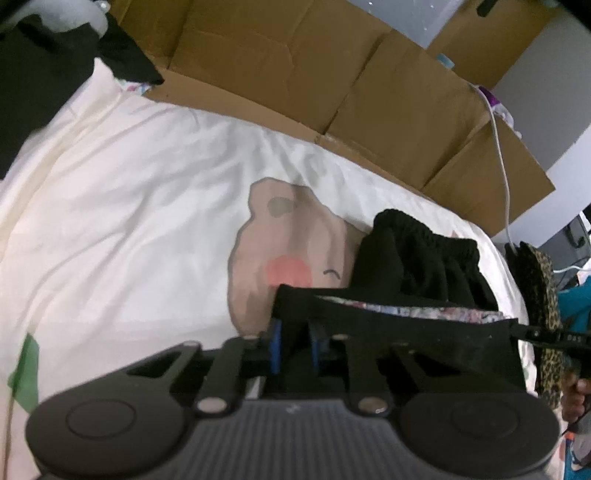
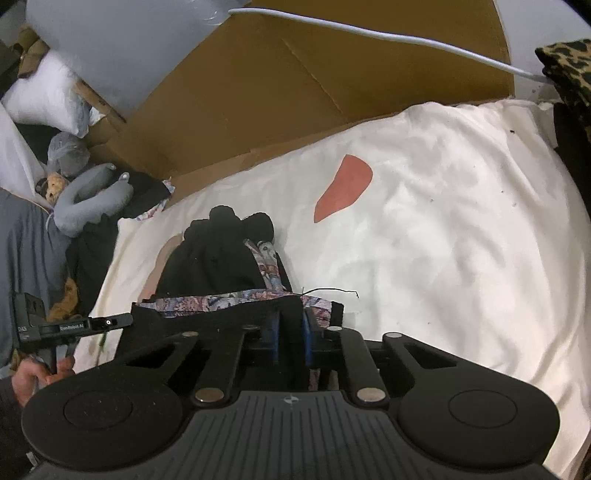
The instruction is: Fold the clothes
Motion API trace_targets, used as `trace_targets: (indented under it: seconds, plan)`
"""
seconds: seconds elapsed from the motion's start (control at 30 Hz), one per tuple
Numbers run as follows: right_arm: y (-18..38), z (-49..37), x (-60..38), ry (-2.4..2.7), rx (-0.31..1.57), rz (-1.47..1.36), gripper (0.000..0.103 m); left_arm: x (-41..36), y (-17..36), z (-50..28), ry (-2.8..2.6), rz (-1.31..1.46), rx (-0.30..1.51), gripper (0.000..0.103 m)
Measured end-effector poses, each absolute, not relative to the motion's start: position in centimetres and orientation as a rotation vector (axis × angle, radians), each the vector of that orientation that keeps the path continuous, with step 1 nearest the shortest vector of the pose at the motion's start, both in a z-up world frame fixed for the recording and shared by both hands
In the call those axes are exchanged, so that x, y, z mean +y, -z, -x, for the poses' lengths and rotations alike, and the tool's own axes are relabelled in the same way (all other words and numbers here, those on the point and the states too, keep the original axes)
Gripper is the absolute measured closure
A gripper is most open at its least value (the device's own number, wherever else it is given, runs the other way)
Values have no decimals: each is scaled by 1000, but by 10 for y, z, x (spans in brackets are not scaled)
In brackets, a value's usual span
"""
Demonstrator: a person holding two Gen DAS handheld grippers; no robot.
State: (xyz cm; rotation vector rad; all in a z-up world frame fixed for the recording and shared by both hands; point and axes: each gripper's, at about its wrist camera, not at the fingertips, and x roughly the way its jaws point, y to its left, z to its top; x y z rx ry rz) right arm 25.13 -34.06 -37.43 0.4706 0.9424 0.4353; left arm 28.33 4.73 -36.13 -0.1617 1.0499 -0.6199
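A black garment [image 1: 417, 266] with a patterned inner band [image 1: 413, 309] is seen low and right of centre in the left wrist view. Its near edge is stretched taut between the two tongs, while the rest is bunched in a heap on the bed. The left tongs [image 1: 295, 345] are clenched on the black fabric at the lower middle of that frame, blue pads pressed against the cloth. At the right edge of the same frame the right tongs [image 1: 546, 334] are seen gripping the other end of the edge.

In the right wrist view the right tongs [image 2: 290, 332] are clenched on the hem at the lower centre, with black cloth and the patterned band between the blue pads. The left tongs [image 2: 110, 321] are seen at the lower left, closed on the opposite end, with a hand [image 2: 35, 376] holding the tool below them. The heap of the garment lies just beyond, left of centre.

The bed is covered by a cream sheet [image 2: 443, 221] printed with a pink-brown figure [image 1: 280, 251] and an orange patch [image 2: 345, 186]. Flattened cardboard [image 1: 295, 74] is seen across the upper part of both frames, with a white cable [image 2: 369, 35] running over it. A leopard-print cloth [image 2: 569, 66] is seen at the upper right of the right wrist view, and a grey neck pillow [image 2: 92, 195] at the left.
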Motion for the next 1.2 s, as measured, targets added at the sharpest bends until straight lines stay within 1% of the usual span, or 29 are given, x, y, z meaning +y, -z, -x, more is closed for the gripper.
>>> trace_targets:
  seconds: [0.1, 0.27, 0.53, 0.57, 0.6, 0.63, 0.67, 0.7, 0.73, 0.77, 0.97, 1.1, 1.2]
  plan:
    - [370, -249, -343, -436, 920, -474, 99, 49, 357, -281, 633, 174, 1022, 102]
    - [361, -246, -349, -427, 884, -487, 100, 52, 348, -282, 629, 181, 967, 102]
    - [379, -257, -345, -367, 940, -483, 99, 40, 369, -289, 571, 110, 1021, 101]
    - [381, -258, -345, -359, 952, -490, 95, 38, 370, -288, 566, 96, 1025, 99]
    - [383, -258, -345, -353, 957, -496, 95, 36, 371, -287, 561, 83, 1029, 95]
    - [384, -257, -344, -351, 956, -496, 92, 35, 372, -286, 557, 71, 1031, 92]
    - [385, -256, -344, -352, 958, -495, 84, 34, 372, -286, 554, 63, 1030, 88]
    - [386, -256, -344, -352, 963, -494, 79, 33, 373, -286, 551, 55, 1030, 83]
    - [387, -256, -343, -350, 970, -492, 66, 31, 373, -286, 550, 47, 1029, 80]
    - [388, -256, -343, -348, 977, -488, 60, 30, 373, -286, 552, 37, 1028, 77]
    - [397, -259, -336, -345, 1006, -460, 60, 21, 377, -288, 567, 4, 1028, 75]
    - [399, -262, -327, -338, 1017, -403, 60, 11, 378, -286, 591, -35, 1020, 66]
    - [398, -263, -319, -344, 1012, -335, 60, 2, 379, -282, 599, -107, 1008, 64]
